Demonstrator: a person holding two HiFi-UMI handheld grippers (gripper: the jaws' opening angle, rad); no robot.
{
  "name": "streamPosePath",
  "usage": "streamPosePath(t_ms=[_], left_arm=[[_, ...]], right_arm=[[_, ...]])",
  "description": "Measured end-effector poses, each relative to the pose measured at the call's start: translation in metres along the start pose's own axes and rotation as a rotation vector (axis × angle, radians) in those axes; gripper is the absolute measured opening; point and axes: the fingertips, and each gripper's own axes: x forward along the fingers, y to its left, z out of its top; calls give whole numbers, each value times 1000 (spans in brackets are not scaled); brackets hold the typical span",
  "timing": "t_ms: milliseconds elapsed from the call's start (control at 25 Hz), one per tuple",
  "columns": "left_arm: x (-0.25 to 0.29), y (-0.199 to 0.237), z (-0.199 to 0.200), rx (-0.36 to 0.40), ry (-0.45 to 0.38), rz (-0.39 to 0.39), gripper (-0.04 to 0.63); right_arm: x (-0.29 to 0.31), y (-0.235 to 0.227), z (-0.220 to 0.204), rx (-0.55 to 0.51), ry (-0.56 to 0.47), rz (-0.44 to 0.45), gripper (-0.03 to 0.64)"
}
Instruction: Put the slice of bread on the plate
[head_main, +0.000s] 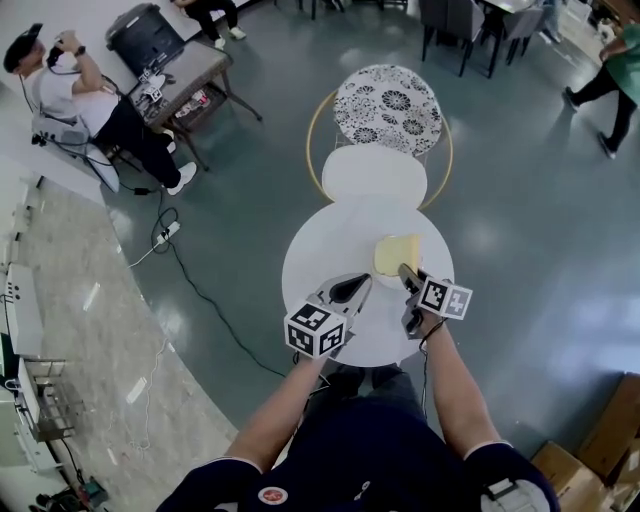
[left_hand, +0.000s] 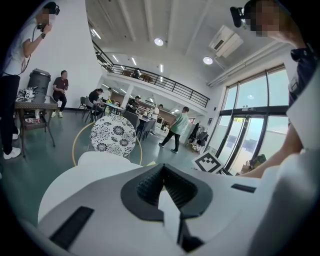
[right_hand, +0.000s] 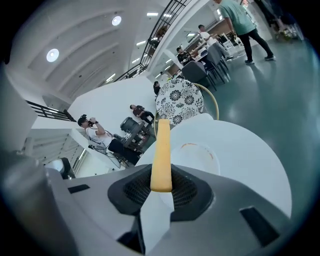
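A pale yellow slice of bread (head_main: 395, 255) stands on edge between the jaws of my right gripper (head_main: 407, 275), above the round white table (head_main: 320, 260). Seen from the right gripper view, the bread slice (right_hand: 162, 155) sticks up and forward from the right gripper (right_hand: 161, 186), which is shut on its lower edge. Beyond it lies a white plate (right_hand: 200, 156) with a thin orange rim line, flat on the table (right_hand: 250, 165). My left gripper (head_main: 357, 286) hovers just left of the bread over the table's near side. In its own view the left gripper (left_hand: 163, 189) is shut and holds nothing.
A chair with a floral black-and-white back (head_main: 388, 108) and a white seat (head_main: 374, 175) stands against the table's far side. A seated person (head_main: 70, 90) and a side table (head_main: 185, 75) are far left. A cable (head_main: 190, 280) trails on the floor; cardboard boxes (head_main: 600, 440) sit bottom right.
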Motion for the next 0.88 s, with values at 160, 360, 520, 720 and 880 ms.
streamPosePath(t_ms=[160,360,520,720,880], left_arm=[[2,4,-6,-12,12,14,5],[7,4,-10,-23,22,16,6],[11,2,-11,-27,30,15,6],[7,7,-14,-45,30,25,6],[11,9,-17,-59,33,29,6]], right_arm=[[1,-14,-6,49,12,-14,87],[1,-27,-9,45,33,-51,87],[0,-36,-9,-6,35,-100,89],[3,-42,-8,-75,27,-187,121],[5,-56,-14,-106,60,-249,173]])
